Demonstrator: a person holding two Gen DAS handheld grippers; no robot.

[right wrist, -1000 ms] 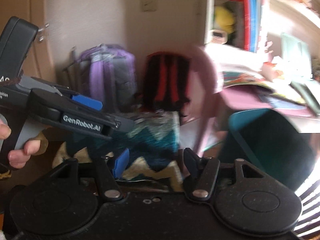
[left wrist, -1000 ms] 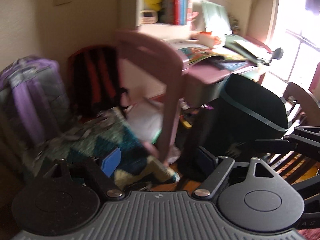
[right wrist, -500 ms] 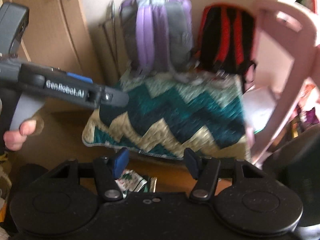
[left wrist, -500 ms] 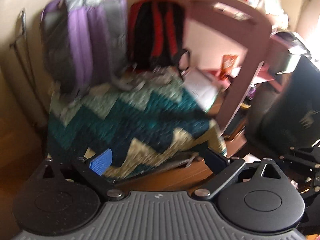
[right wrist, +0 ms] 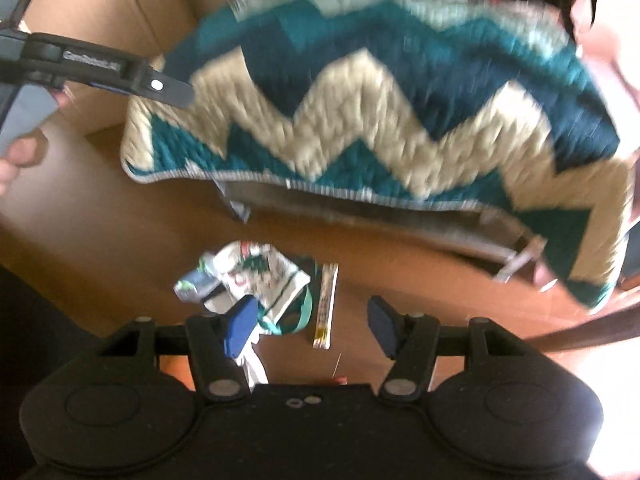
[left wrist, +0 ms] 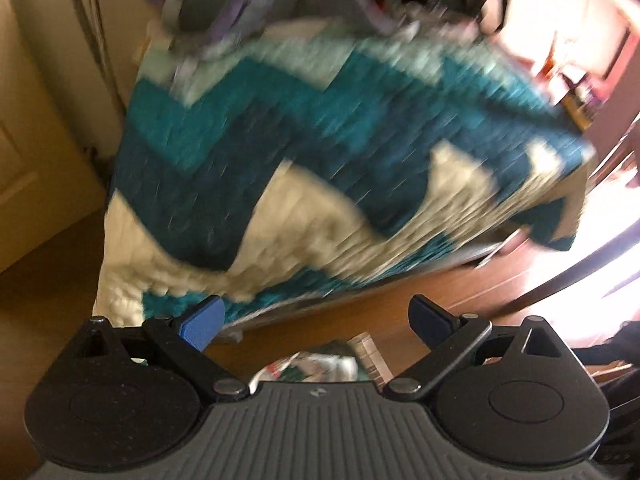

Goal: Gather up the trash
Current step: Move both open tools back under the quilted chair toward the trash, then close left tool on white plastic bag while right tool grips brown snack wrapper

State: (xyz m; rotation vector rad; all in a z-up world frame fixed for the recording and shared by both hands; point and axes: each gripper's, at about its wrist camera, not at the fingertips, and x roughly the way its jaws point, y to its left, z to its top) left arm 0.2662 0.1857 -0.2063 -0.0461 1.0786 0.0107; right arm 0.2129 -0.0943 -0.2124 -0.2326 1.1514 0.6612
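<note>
Both grippers have swung down from the desk and backpacks toward the floor in front of the zigzag blanket (right wrist: 380, 92). The crumpled wrappers (right wrist: 256, 280), probably snack packets, lie just before it. The left gripper (left wrist: 316, 322) and right gripper (right wrist: 312, 328) gape empty, so picking up can begin.

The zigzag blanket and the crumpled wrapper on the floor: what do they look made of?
The zigzag blanket looks like soft quilted fabric, matte, with puffy stitched rows, though blurred. The crumpled wrapper seems thin printed plastic or paper, creased and slightly glossy. The floor looks like smooth polished wood.
</note>
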